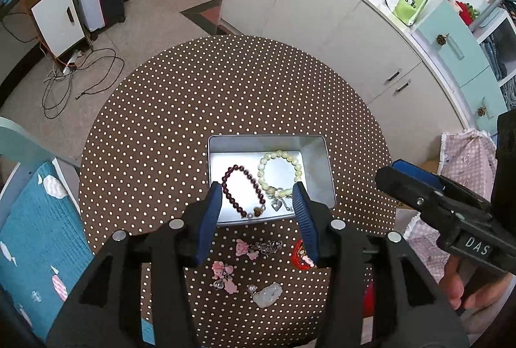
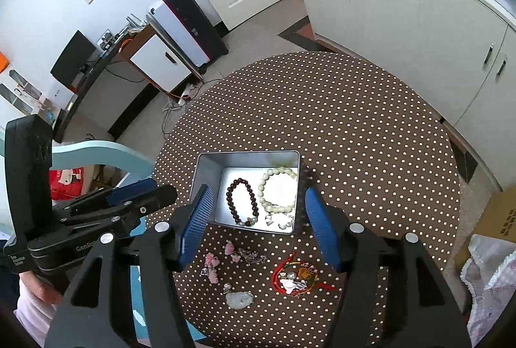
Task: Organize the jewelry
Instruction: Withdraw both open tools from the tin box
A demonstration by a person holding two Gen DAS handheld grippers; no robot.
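Both grippers hung above the table (image 2: 354,129), jaws spread, holding nothing: left gripper (image 1: 258,212), right gripper (image 2: 258,219). Tin (image 2: 206,180) already held a dark bracelet (image 2: 242,201) and a pale bracelet (image 2: 277,190). Loose in front of it: pink charms (image 2: 211,264), red cord piece (image 2: 295,277), white pendant (image 2: 238,299). Best approach, I judged: come straight down, pinch one piece by its bulk, lift clear before crossing the tin's rim.

shiny bare-metal tin (image 1: 317,167); glossy bead bracelets (image 2: 242,201); matt dotted tablecloth (image 1: 225,90); ribbed blue jaws.
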